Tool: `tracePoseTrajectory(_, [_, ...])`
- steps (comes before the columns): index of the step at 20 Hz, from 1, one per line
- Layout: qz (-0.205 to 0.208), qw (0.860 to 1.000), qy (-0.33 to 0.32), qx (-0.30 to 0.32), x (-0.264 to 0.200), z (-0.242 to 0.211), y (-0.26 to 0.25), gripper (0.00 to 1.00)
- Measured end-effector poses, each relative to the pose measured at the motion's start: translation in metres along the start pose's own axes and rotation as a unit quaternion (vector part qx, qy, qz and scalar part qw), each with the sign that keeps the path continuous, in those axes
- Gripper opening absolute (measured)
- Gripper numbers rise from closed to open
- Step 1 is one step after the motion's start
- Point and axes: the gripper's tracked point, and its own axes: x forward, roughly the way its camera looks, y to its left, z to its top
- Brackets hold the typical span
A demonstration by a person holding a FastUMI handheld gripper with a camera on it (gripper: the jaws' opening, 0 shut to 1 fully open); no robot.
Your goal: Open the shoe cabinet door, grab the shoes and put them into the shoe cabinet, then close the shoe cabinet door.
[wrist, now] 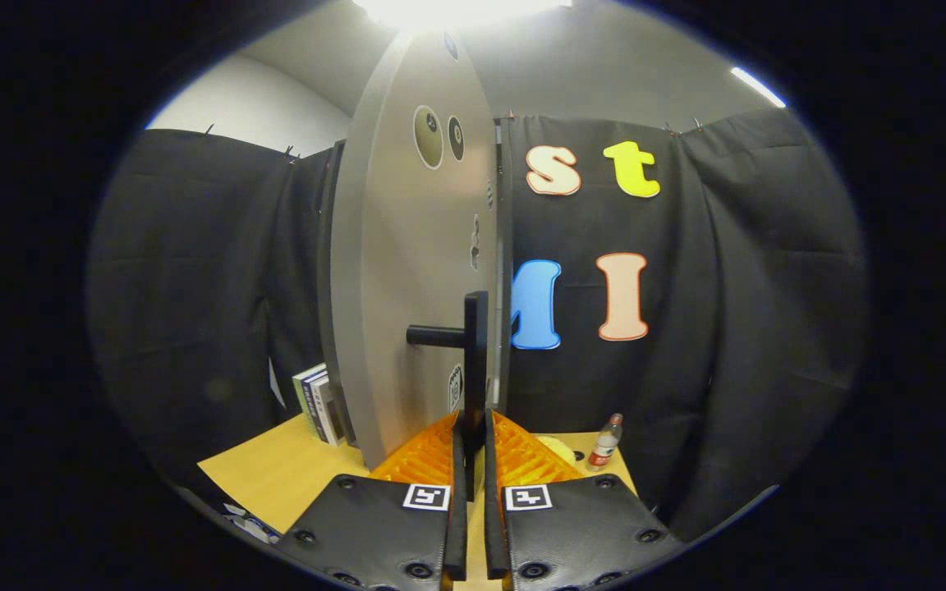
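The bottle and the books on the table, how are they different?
The bottle is one small, round, clear thing with a red label, standing beyond the fingers, out in front of the black cloth. The books are flat, several together, tucked against the cabinet door, whose handle the gripper has closed on. Both stand upright on the wooden table.

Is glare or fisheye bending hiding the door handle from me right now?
Gripper view: the ceiling light blows out above the cabinet door, glare stopping short of the handle, which reads sharp and dark. The fisheye bows the door's edges outward; the middle stays fairly straight. The tongs look shut on the handle's lower end. The bottle and books are small but clear.
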Motion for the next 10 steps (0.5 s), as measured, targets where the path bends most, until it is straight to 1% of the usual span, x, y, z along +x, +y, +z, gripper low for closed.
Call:
tracePoseTrajectory(1, [-0.004, 1.0, 0.001, 0.011, -0.004, 0.0, -0.007, 0.1])
tracePoseTrajectory(2, [0.017, 0.999, 0.002, 0.035, -0.002, 0.001, -0.001, 0.05])
tracePoseTrajectory(3, [0.047, 0.997, 0.005, 0.062, -0.002, -0.004, 0.016, 0.04])
tracePoseTrajectory(4, [0.071, 0.995, 0.015, 0.076, -0.003, -0.007, 0.035, 0.07])
tracePoseTrajectory(5, [0.072, 0.995, 0.013, 0.069, -0.006, -0.006, 0.036, 0.1])
tracePoseTrajectory(7, [0.04, 0.999, 0.007, 0.031, -0.015, -0.008, 0.021, 0.11])
tracePoseTrajectory(8, [0.031, 0.999, 0.002, 0.026, -0.014, -0.004, 0.018, 0.1])
tracePoseTrajectory(10, [0.031, 0.999, 0.004, 0.044, -0.011, -0.003, 0.019, 0.1])
